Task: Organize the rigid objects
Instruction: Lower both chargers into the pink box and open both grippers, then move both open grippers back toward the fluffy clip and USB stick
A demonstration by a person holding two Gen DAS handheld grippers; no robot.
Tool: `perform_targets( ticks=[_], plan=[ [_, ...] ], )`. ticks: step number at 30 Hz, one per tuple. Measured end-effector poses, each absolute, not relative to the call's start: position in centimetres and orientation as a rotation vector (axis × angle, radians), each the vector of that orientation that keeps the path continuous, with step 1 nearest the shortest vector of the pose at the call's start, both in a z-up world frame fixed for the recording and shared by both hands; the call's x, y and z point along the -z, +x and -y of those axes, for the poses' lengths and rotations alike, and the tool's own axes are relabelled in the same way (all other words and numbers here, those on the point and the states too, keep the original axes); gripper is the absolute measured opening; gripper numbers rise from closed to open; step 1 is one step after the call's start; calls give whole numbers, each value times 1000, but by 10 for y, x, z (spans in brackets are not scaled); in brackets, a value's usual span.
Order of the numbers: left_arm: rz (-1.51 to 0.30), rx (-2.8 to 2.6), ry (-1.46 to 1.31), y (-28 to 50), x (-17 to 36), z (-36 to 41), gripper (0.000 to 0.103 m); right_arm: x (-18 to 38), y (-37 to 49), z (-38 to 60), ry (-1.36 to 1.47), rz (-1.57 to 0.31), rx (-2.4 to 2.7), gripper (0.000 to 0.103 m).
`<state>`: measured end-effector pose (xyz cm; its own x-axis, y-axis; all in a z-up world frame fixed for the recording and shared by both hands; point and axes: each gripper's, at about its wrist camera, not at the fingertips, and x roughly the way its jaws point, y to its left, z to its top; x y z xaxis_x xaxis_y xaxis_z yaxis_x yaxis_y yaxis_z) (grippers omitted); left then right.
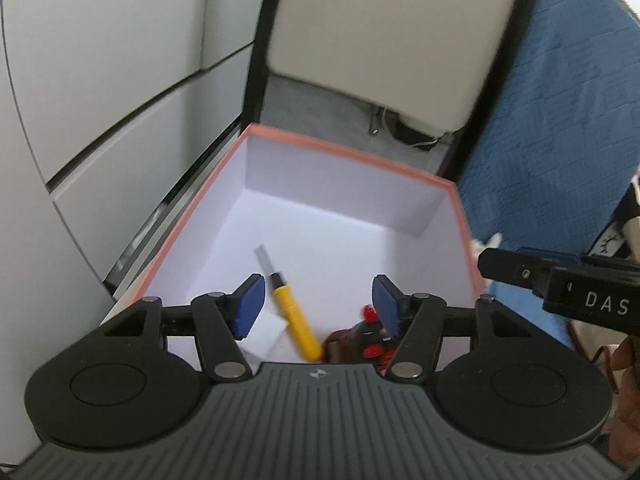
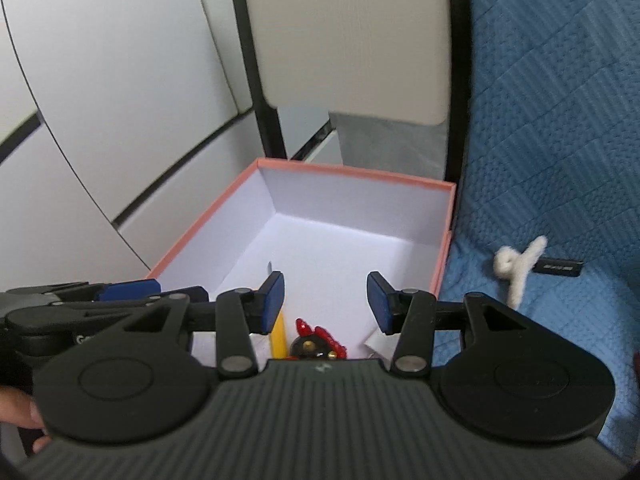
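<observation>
Both the left hand-held gripper [image 1: 318,300] and the right hand-held gripper [image 2: 326,298] are held spread and empty above the box [image 1: 320,146], where the yellow knife [image 1: 296,320] was put for tidying.

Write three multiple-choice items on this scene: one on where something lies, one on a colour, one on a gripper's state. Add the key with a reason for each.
1. Where does the yellow utility knife lie?
A. On the blue quilt
B. Inside the box
C. Between the left gripper's pads

2. What colour is the rim of the box?
A. Salmon pink
B. Green
C. Black

3. How does the right gripper stand?
A. Shut on the knife
B. Shut on the white clip
C. Open, holding nothing

Key: B, the knife rests on the box's white floor; A, the rim runs pink around white walls; C, its blue pads stand apart with nothing between, while the white clip lies on the blue quilt.
</observation>
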<state>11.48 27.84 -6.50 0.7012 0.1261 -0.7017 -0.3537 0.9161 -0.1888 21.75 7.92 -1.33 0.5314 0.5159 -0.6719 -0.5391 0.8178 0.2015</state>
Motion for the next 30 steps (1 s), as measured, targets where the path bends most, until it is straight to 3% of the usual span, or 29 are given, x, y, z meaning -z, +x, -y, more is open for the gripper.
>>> perform_targets(
  ticks=[10, 30],
  plan=[
    [-689, -187, -311, 113, 42, -223, 65, -3, 204, -24, -14, -713, -563, 49],
    [-713, -91, -261, 120, 66, -139, 65, 17, 181, 72, -15, -665, -468, 49]
  ],
)
